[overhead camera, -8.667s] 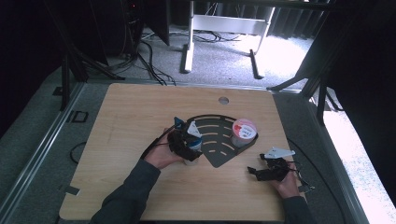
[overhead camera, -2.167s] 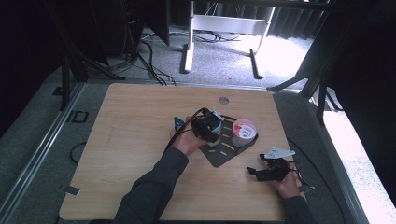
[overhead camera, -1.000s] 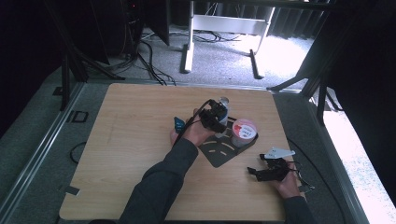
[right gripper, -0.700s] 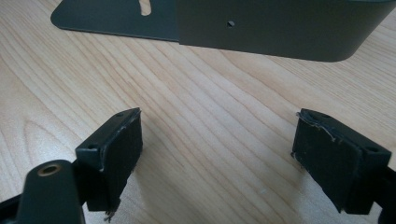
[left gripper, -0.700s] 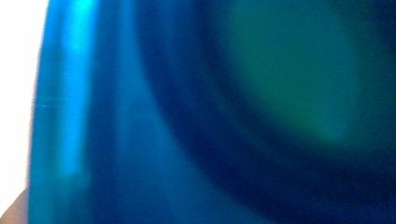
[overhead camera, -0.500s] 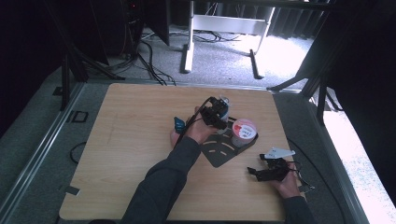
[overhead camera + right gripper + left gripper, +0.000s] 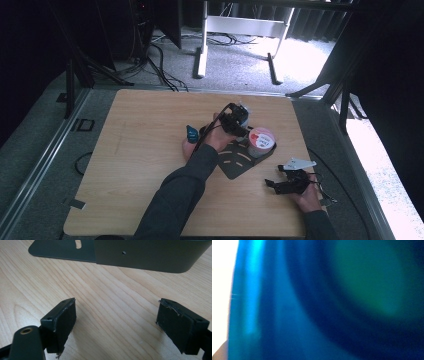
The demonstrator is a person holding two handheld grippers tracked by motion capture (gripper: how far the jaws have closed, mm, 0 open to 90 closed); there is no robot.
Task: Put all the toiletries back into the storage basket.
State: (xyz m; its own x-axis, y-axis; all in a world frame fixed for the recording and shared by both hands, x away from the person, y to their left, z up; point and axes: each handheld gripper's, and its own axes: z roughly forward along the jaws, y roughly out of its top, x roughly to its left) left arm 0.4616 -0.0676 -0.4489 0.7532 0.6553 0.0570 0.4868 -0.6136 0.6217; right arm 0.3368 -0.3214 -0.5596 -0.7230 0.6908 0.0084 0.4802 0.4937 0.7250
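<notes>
Since the earliest frame the left gripper [image 7: 235, 119] is carried up over the black rack [image 7: 235, 162], gripping a blue cup [image 7: 287, 302] beside the red-lidded tub [image 7: 261, 140]; placement seems near. The right gripper [image 7: 116, 322] is rested open.

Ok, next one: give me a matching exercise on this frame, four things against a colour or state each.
1 right gripper
2 round container
3 flat plate
4 table

a pink and white top
b pale wood grain
c jaws apart over bare wood
d dark, with curved slots

Pairs: 1-c, 2-a, 3-d, 4-b
</notes>
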